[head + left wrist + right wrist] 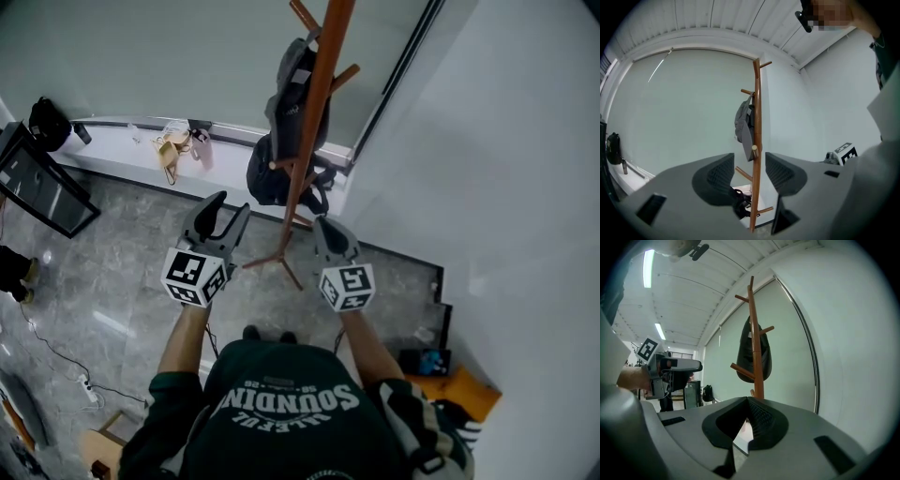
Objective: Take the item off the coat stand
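The left tool (228, 208) stands open and empty, and the right tool (325, 228) is closed on nothing. Both are held near but apart from the stand (314, 112), where a grey bag (296, 75) hangs high and a black bag (272, 173) hangs lower. The approach looks to be in hand. Next, a tool must reach a strap and lift it off its peg. The left gripper view shows both bags, while the right gripper view shows only the upper one.
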`<state>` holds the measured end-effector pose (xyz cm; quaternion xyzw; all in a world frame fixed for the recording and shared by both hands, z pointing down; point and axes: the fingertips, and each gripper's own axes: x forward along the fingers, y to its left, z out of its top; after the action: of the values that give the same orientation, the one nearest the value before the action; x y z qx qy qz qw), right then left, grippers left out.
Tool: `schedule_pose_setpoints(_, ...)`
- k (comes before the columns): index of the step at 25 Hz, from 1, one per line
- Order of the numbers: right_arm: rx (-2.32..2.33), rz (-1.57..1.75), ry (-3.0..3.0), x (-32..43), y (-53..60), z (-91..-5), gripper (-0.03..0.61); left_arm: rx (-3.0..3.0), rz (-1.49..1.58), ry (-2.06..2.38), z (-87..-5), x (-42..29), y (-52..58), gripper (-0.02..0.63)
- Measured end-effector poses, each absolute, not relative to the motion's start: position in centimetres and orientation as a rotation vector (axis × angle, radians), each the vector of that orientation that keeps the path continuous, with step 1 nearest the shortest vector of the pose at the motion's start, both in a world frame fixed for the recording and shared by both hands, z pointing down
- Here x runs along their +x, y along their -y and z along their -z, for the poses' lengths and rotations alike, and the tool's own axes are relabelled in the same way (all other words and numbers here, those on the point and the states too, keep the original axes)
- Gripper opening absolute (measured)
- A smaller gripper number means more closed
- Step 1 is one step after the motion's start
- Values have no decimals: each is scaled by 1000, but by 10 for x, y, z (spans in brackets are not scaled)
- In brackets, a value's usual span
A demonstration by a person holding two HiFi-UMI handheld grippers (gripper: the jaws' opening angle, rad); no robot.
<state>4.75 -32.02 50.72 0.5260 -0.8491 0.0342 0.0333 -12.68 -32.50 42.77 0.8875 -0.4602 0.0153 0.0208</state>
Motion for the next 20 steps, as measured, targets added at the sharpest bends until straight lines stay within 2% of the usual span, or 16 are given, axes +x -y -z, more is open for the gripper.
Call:
schedule_pose_setpoints(7, 1648, -105, 2589, 56, 315, -510, -2, 2751, 2, 1370, -410, -122, 335, 253)
schedule_pose_setpoints(20, 1701, -102, 2546, 70, 305, -510, -2, 2768, -70, 1269, -391, -93, 377, 255)
